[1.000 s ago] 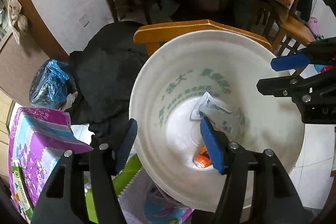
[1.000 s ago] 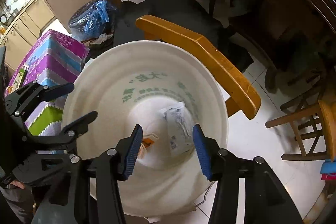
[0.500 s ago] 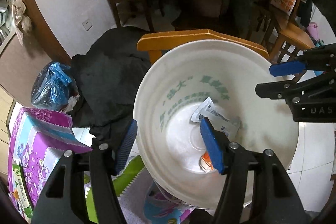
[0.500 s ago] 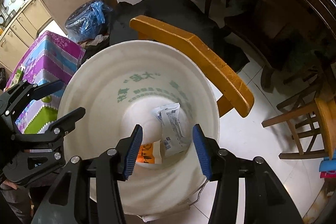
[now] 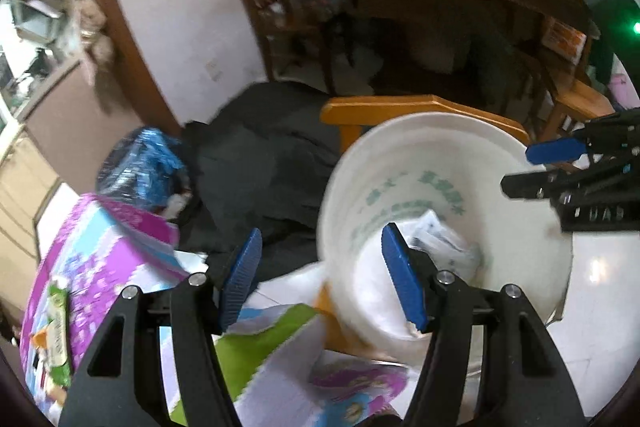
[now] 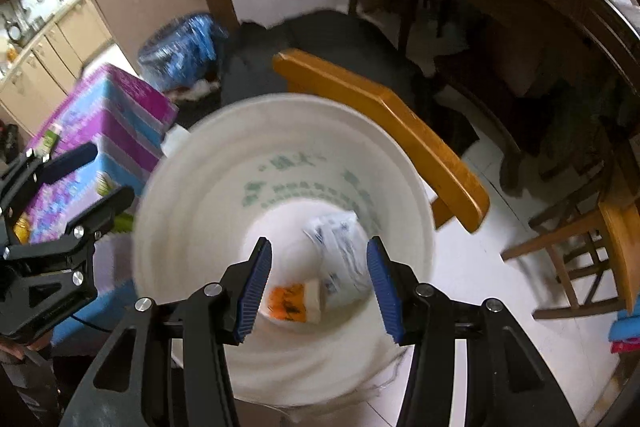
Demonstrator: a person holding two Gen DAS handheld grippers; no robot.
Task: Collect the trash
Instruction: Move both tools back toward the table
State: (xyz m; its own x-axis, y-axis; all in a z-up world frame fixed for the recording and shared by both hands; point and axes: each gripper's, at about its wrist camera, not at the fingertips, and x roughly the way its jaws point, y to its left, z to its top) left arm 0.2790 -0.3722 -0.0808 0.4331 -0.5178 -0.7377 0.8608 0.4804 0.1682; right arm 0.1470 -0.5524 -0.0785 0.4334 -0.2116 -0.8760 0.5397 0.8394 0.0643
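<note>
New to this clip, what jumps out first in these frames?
The big white bucket fills the middle of the right wrist view, with a crumpled white wrapper and an orange packet lying at its bottom. Both claws hang open and empty over it: the right claw above the trash, the left claw straddling the bucket's near rim. An orange wooden chair back sits just behind the bucket, and a purple box to its left.

I hold two black grippers with blue ribbed pads, both angled steeply downward. My left gripper has its jaws parted wide, nothing pressed between them. My right gripper sits just beside it — jaws parted too, somewhat narrower, gripping nothing.
</note>
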